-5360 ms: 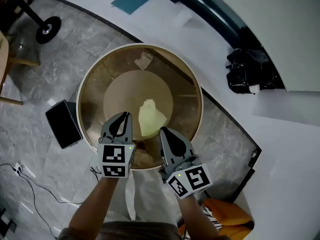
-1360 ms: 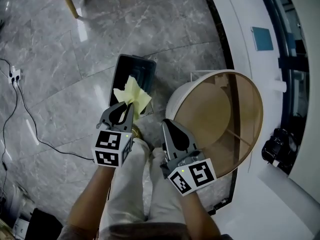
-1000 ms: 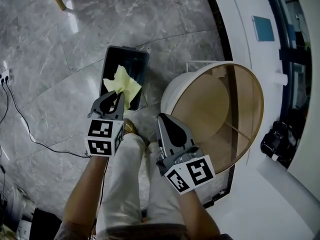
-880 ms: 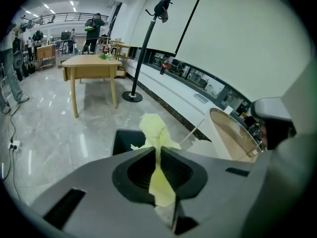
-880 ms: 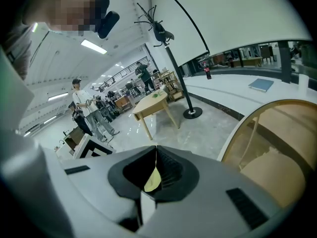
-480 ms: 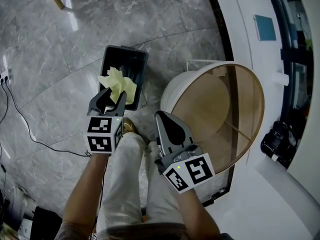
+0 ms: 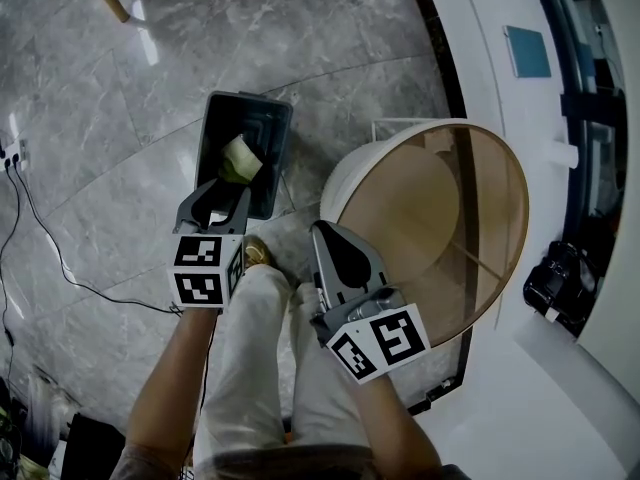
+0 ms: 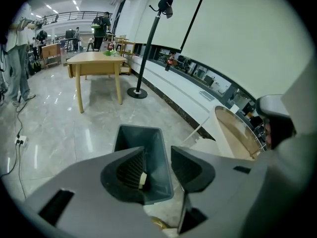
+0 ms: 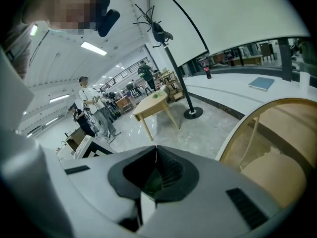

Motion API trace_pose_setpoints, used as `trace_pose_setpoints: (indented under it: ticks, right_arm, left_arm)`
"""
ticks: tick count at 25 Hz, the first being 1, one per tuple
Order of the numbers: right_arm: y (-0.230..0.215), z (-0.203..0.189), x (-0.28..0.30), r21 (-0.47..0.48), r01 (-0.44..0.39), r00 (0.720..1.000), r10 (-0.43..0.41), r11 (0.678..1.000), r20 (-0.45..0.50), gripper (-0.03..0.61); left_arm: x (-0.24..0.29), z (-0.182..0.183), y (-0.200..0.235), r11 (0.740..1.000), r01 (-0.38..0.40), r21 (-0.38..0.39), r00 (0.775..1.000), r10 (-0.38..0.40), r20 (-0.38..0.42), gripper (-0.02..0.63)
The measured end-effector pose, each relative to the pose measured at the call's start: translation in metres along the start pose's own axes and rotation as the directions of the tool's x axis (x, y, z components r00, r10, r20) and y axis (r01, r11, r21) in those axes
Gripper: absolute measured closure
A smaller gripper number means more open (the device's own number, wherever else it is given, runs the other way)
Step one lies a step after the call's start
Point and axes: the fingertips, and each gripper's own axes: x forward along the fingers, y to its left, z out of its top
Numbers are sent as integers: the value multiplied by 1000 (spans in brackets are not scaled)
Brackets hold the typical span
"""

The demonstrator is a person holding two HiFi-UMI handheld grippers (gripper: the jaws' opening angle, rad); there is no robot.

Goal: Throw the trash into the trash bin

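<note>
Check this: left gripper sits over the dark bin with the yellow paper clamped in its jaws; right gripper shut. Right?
Not clamped. The head view shows the yellow paper lying inside the dark bin, while the left gripper above it has its jaws apart and opening, off the paper. The right gripper is shut, as stated.

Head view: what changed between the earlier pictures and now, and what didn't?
The yellow paper went from the round table, carried in the left gripper, to over the trash bin. It has now dropped and lies inside the bin. The left gripper has let go: its jaws are opening with nothing between them. The right gripper stayed shut and empty beside the table.
</note>
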Motion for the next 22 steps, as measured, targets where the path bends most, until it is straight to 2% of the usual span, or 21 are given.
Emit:
trace_pose_setpoints:
  ticks: [6, 9, 16, 22]
  right_arm:
    - [0, 13, -16, -12, -9, 1000, 9, 1000, 15, 560]
    - [5, 20, -32, -21, -12, 1000, 12, 1000, 12, 560]
    - [19, 44, -72, -32, -31, 1000, 31, 999, 0, 560]
    - [50, 98, -135, -84, -106, 994, 109, 991, 28, 560]
  left_arm:
    - [-21, 17, -13, 1000, -31, -5, 999, 31, 32, 485]
    - [-44, 28, -22, 998, -58, -8, 997, 58, 50, 582]
    - [-104, 53, -55, 997, -59, -39, 997, 61, 47, 594]
    - [-187, 93, -118, 1000, 8, -25, 995, -6, 98, 595]
